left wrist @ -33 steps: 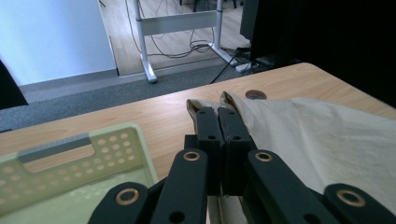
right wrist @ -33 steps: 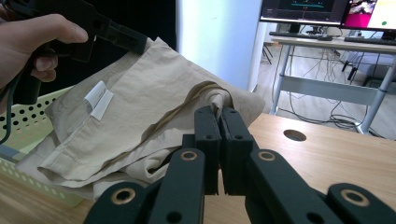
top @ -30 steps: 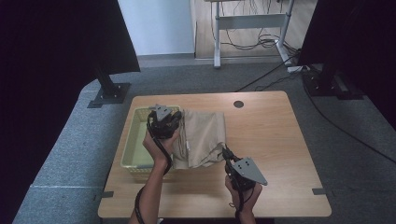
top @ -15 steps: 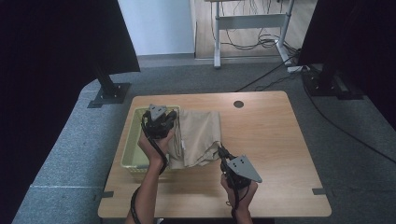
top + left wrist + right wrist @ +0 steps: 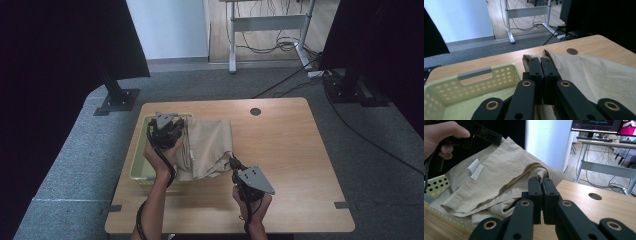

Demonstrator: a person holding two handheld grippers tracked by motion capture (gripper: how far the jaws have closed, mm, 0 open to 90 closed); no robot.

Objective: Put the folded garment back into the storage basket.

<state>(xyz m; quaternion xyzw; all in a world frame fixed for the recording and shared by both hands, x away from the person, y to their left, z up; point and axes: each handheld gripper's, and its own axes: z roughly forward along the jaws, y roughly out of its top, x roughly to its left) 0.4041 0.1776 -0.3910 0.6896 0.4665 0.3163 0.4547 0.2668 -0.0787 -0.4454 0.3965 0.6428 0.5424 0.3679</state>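
A beige cloth [image 5: 210,145] lies partly on the wooden table [image 5: 290,150] and partly over the right rim of a pale green perforated basket [image 5: 136,162]. My left gripper [image 5: 179,126] is over the basket's far right corner, shut on the cloth's far edge [image 5: 594,72]; its jaws [image 5: 540,60] meet at a cloth corner. My right gripper [image 5: 233,162] is at the cloth's near right corner, shut on a bunched fold [image 5: 499,170]. The right gripper's tips [image 5: 541,180] pinch that fold, with the left hand [image 5: 439,135] holding the cloth up behind.
The basket [image 5: 474,75] has a grey-trimmed handle slot and looks empty inside. A round cable hole [image 5: 255,111] sits at the table's far side. Beyond the table are a desk frame [image 5: 265,22] with cables and dark curtains on both sides.
Both grippers and the cloth have shifted slightly to the left, toward the basket. Both grips are unchanged.
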